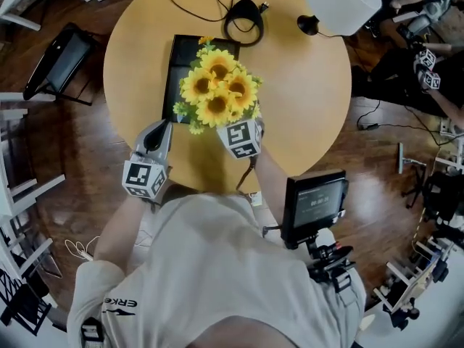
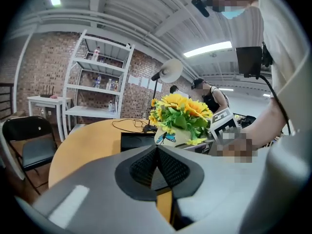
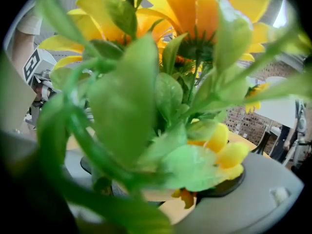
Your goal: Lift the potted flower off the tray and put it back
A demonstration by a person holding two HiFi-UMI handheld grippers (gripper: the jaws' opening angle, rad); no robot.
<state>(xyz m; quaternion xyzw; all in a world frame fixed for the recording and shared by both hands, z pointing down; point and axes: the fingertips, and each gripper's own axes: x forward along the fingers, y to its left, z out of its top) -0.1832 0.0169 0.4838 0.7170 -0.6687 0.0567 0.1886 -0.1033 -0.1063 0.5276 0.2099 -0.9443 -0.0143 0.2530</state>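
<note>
The right gripper's [image 3: 161, 191] jaws are closed against the cream pot of the potted flower [image 1: 217, 87], and its view is filled by leaves and yellow blooms. The left gripper's [image 2: 157, 152] jaws are pressed together, empty, just beside the plant. The pot is seen at the near end of the black tray [image 1: 179, 58] on the round wooden table [image 1: 304, 114]. Whether it touches the tray cannot be told.

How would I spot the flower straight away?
Find the round wooden table, then the black tray on it. The potted flower is at the tray's near end: yellow sunflowers, a cream pot with a blue butterfly. Everything else on the table is black or white.
</note>
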